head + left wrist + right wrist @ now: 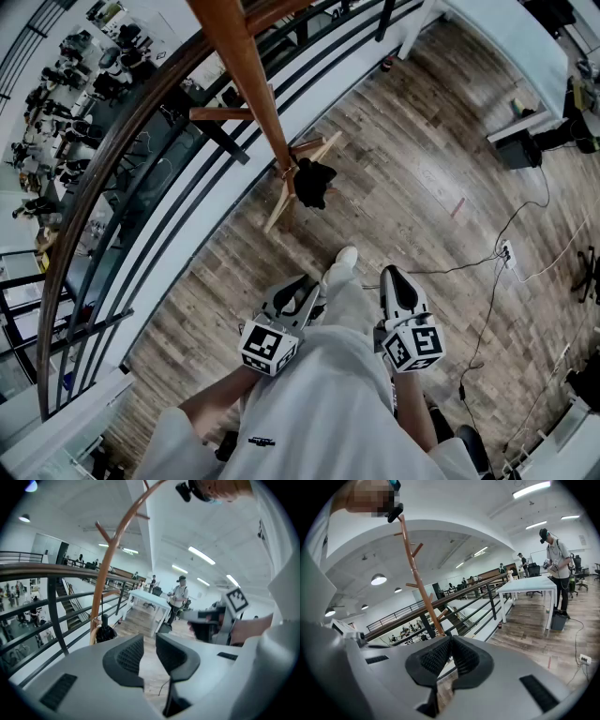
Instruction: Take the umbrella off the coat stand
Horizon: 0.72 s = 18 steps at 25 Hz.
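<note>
The left tool (150, 641) has its jaws a little apart with only floor showing in the gap. The right tool (451, 640) has its jaw tips together on nothing. Both point forward and somewhat down, side by side, with the person's white shoe (342, 263) between them. Ahead of both and well apart from them, the black folded umbrella (314, 183) hangs low on the wooden coat stand (246, 75), near its spread feet. Behind the stand runs a dark railing (141, 192).
</note>
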{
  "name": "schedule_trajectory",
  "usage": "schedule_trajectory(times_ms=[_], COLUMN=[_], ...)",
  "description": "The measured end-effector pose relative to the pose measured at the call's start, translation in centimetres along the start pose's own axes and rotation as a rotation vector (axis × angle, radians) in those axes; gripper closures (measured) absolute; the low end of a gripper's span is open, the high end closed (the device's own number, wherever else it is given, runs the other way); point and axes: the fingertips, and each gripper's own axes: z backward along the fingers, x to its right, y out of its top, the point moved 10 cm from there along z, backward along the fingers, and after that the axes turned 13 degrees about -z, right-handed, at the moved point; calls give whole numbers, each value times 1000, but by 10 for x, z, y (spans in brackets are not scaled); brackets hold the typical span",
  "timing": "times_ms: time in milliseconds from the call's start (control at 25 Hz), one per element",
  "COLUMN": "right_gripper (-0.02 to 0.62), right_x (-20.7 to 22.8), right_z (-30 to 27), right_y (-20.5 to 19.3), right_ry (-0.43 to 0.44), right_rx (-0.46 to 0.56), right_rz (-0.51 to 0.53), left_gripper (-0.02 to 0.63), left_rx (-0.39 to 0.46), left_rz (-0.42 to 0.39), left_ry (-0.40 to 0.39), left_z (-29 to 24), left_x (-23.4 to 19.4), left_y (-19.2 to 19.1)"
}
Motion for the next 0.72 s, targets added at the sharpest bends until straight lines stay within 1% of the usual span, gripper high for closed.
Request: schedule_trajectory(times_ms=[40,80,120,160,200,280,320,400,520,600,720], right_gripper=[551,551,551,551,551,554,557,557,557,555,556], right_x=[-22,-43,-64,-84,-101,-130,-143,-163,-171,-165,-153], right_z=[7,14,23,32,40,55,62,74,78,79,83], right_y=[-17,-35,-51,-67,-81,-102,-110,-120,-119,-109,-96], right_ry=[-7,-14,-17,-18,-15,-5,2,23,68,81,92], right_rx=[9,17,23,26,26,16,7,-11,-3,12,20], right_rz=[6,12,15,15,13,8,6,10,-10,-17,3], left_gripper=[537,562,570,575,575,577,577,577,577,577,577], left_rx=[52,97,122,125,114,57,28,5,9,18,39], left_rz=[13,19,13,-4,-23,-37,-27,-4,-3,3,5], left_ry=[1,1,1,1,-1,-20,-34,-42,-16,-6,-10], left_z=[29,57,82,105,123,152,164,185,190,181,168], left_x=[2,4,7,10,14,20,24,31,33,35,44], left_y=[5,8,8,5,0,-14,-21,-30,-33,-28,-17])
